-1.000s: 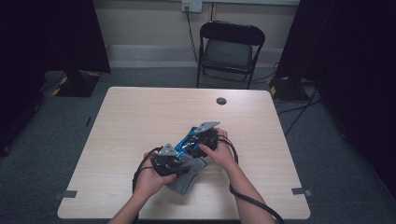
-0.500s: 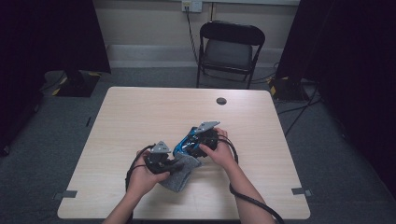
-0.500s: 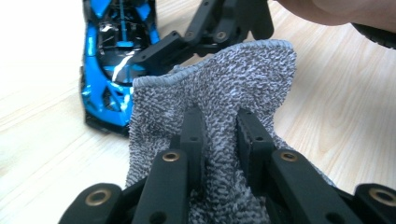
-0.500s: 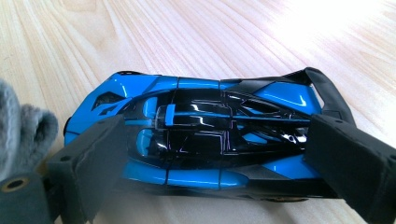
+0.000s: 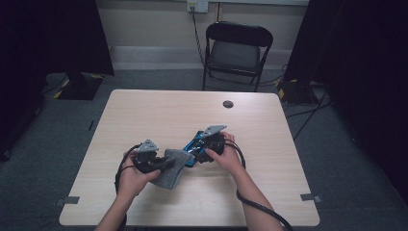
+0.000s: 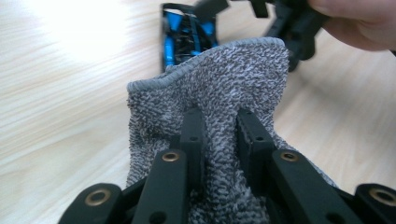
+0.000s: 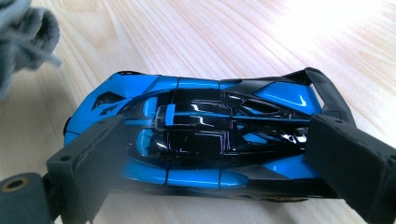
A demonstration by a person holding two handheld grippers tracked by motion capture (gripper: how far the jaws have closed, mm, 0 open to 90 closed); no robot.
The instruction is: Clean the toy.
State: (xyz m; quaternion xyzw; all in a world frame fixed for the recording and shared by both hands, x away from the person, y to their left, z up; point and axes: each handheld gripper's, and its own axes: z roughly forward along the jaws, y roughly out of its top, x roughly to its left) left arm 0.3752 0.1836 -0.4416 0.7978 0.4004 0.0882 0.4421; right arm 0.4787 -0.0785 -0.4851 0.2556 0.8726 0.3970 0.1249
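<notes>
Since a second ago the left gripper has drawn left, pulling the grey cloth off the blue toy car. Left jaws pinch the cloth. Right gripper clamps the car lengthwise on the near-centre table.

Risk: glossy car may squirt free if squeezed harder; raised cloth could snag it. Both hands low, angled inward.

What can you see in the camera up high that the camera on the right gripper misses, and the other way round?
The high view takes in the whole table, a folding chair behind it, and the left gripper pinching a grey cloth. The right gripper view brings out the toy car's glossy black roof panels and the right gripper, its jaws at the car's two ends. Both show the blue toy car and the cloth.
</notes>
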